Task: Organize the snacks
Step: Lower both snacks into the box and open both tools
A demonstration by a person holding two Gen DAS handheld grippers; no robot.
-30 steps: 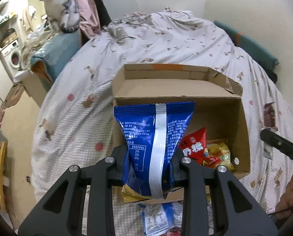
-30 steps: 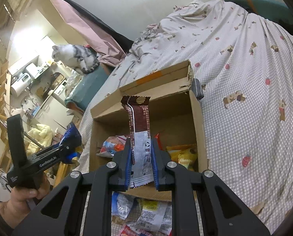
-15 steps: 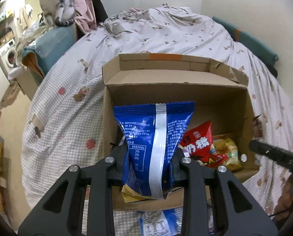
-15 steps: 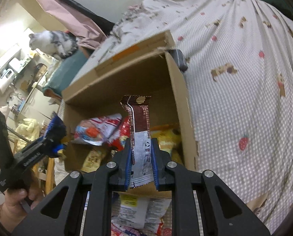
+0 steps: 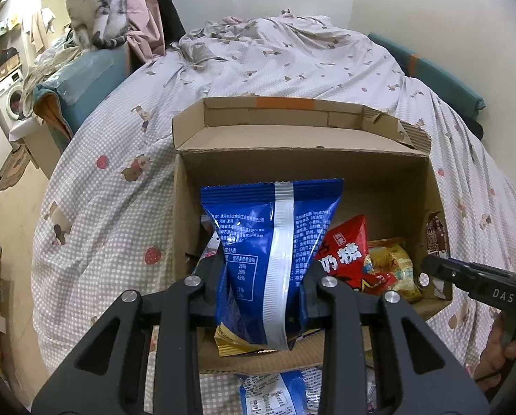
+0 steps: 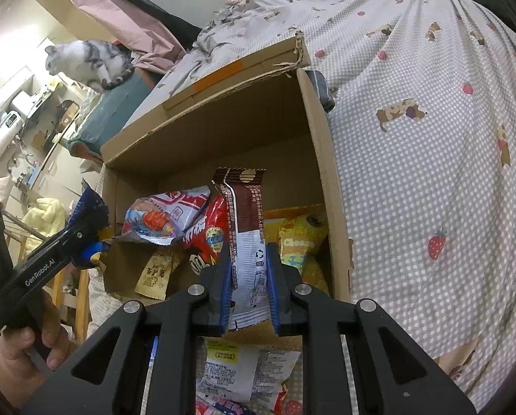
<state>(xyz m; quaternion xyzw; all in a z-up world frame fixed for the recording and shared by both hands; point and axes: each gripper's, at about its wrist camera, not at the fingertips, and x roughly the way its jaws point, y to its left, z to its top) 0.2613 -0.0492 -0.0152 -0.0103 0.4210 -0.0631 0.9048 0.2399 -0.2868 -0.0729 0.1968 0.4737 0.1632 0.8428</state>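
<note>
An open cardboard box (image 5: 327,148) (image 6: 320,159) stands on the bed. My left gripper (image 5: 263,269) is shut on a blue snack bag (image 5: 272,238), held upright over the box's near left part. My right gripper (image 6: 248,269) is shut on a narrow brown and white snack packet (image 6: 246,228), upright above the box's near edge. Inside the box lie a red bag (image 5: 348,252) (image 6: 206,235), a yellow bag (image 5: 393,266) (image 6: 301,238) and a red and white bag (image 6: 164,218). The left gripper also shows at the left of the right wrist view, held in a hand (image 6: 19,352).
More loose packets (image 5: 268,394) (image 6: 240,373) lie on the checked bedspread (image 6: 431,173) in front of the box. A grey and white cat (image 5: 92,3) (image 6: 88,62) sits on a teal cushion beyond the bed's left side. A wall borders the bed's far side.
Both grippers have sunk toward the box with their packets still held. The box now looks larger and its contents show more fully in both views.
</note>
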